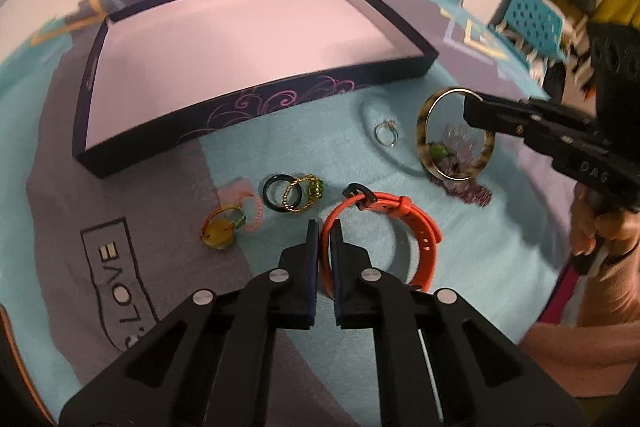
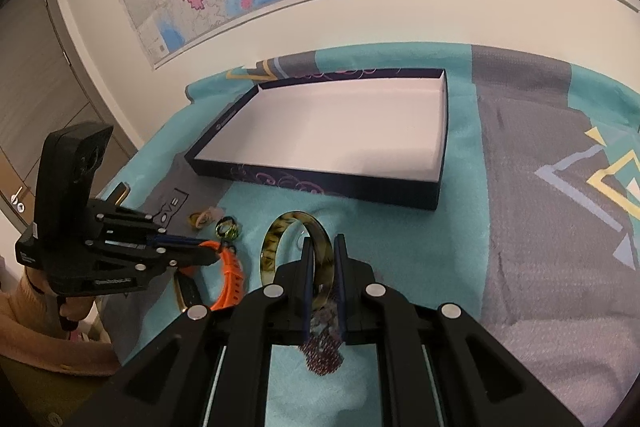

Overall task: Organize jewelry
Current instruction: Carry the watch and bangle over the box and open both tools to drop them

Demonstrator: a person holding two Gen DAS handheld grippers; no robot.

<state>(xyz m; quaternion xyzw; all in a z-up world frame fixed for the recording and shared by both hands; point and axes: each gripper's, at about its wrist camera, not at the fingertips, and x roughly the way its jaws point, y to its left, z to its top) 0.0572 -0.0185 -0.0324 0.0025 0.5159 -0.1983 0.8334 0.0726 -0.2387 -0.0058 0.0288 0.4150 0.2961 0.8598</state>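
Meanwhile, the left tool [image 1: 325,233] was clamped on the orange strap [image 1: 404,211]. The right tool [image 2: 323,247] gripped the tortoiseshell bangle [image 2: 280,235], lifted near the tray [image 2: 312,183].

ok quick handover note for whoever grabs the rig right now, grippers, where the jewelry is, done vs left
Left gripper: shut on the orange strap, which lies on the blanket.
Right gripper: shut on the tortoiseshell bangle, held upright.
Box: nothing in it.
On the blanket: silver ring, black ring, gold bead ring, yellow stone ring, pink ring, purple bead piece.
Done: nothing boxed. Left: everything.
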